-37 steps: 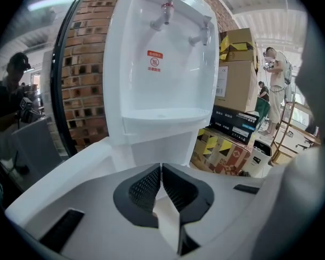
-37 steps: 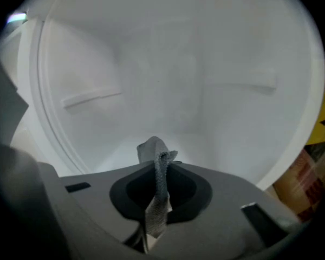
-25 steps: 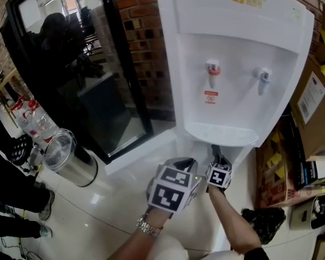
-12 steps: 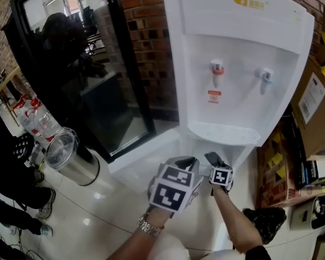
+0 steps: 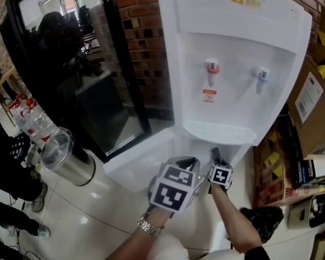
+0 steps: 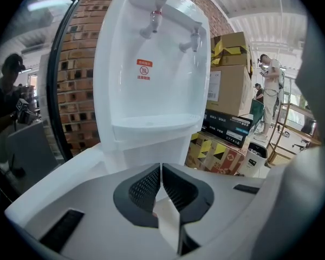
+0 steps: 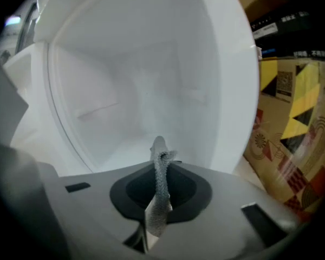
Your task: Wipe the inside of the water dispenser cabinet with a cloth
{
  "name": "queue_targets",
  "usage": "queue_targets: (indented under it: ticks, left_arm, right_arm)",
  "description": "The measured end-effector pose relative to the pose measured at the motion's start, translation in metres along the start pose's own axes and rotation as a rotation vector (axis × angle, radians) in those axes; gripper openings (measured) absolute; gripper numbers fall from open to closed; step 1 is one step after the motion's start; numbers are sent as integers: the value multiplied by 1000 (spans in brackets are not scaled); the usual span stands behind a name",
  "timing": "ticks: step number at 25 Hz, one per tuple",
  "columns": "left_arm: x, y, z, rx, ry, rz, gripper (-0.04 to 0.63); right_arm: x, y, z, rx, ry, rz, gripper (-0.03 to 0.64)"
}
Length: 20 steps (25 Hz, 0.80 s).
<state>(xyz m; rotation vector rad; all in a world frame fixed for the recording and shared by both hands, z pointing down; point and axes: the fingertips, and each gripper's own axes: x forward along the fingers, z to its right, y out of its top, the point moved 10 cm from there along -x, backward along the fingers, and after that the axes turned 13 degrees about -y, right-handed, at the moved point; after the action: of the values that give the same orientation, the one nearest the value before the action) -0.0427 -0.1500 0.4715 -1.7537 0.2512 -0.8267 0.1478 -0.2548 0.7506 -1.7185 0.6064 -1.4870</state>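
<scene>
The tall white plastic water dispenser [image 5: 233,64] stands with its lower cabinet [image 7: 135,91] open, the white door [image 5: 132,169] swung out to the left. The right gripper [image 7: 160,158] is clamped on a thin grey mesh cloth [image 7: 161,191] and points into the cabinet's mouth. Only a narrow twisted strip of cloth shows past the tips. I reckon that little pinch may drag out once it rubs a wall, or the hard jaw tips may scrape the plastic instead. The left gripper [image 6: 161,177] hangs outside, jaws pressed together on nothing, so the door could drift shut.
</scene>
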Motion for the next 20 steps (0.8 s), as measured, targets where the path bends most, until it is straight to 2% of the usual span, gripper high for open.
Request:
queue_targets:
  ticks: [4, 7, 11, 20]
  left_arm:
    - [-3, -3, -3, -4, 4, -10, 14]
    - [-9, -7, -12, -13, 28, -17, 14]
    - [-14, -8, -17, -17, 39, -20, 14]
    - [-11, -7, -16, -24, 25, -22, 14]
  right_arm:
    - [6, 34, -35, -48, 165, 113, 23]
    - [6, 63, -51, -40, 220, 222, 23]
    - [13, 76, -53, -10, 186, 245, 23]
    - [34, 77, -4, 68, 13, 150, 23]
